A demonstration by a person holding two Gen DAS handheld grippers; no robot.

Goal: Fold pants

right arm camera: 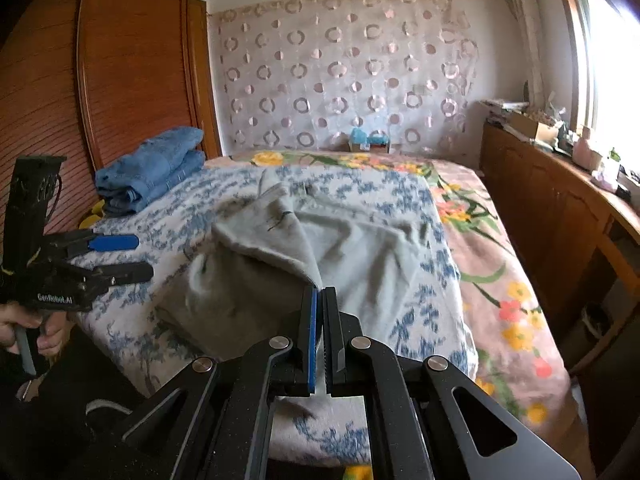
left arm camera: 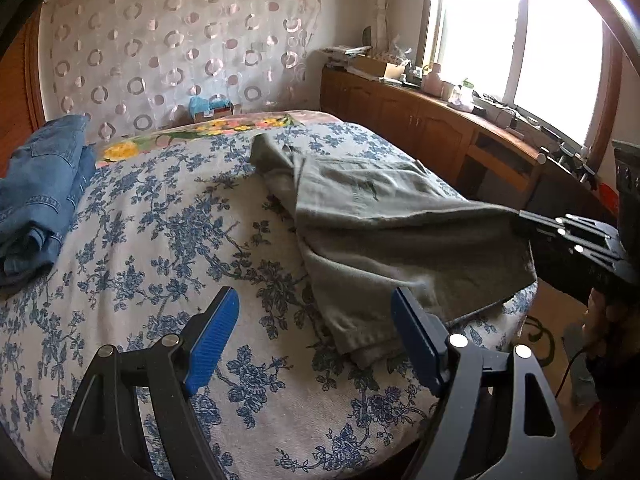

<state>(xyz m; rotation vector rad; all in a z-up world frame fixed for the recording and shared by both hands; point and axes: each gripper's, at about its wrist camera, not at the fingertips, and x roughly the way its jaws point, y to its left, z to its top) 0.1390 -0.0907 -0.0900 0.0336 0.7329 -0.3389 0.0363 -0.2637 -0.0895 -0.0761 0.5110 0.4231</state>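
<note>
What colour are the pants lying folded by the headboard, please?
Blue denim jeans, clearest in the left wrist view.

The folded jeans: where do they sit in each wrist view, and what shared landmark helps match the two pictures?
Left wrist view: jeans at the far left edge, on the bed.
Right wrist view: jeans upper left, by the wooden wardrobe.
Shared landmark: the circle-patterned curtain behind the bed.

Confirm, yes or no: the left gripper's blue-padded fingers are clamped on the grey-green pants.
No: the left gripper stands open over the floral bedspread, its pads apart and off the grey-green pants.
</note>
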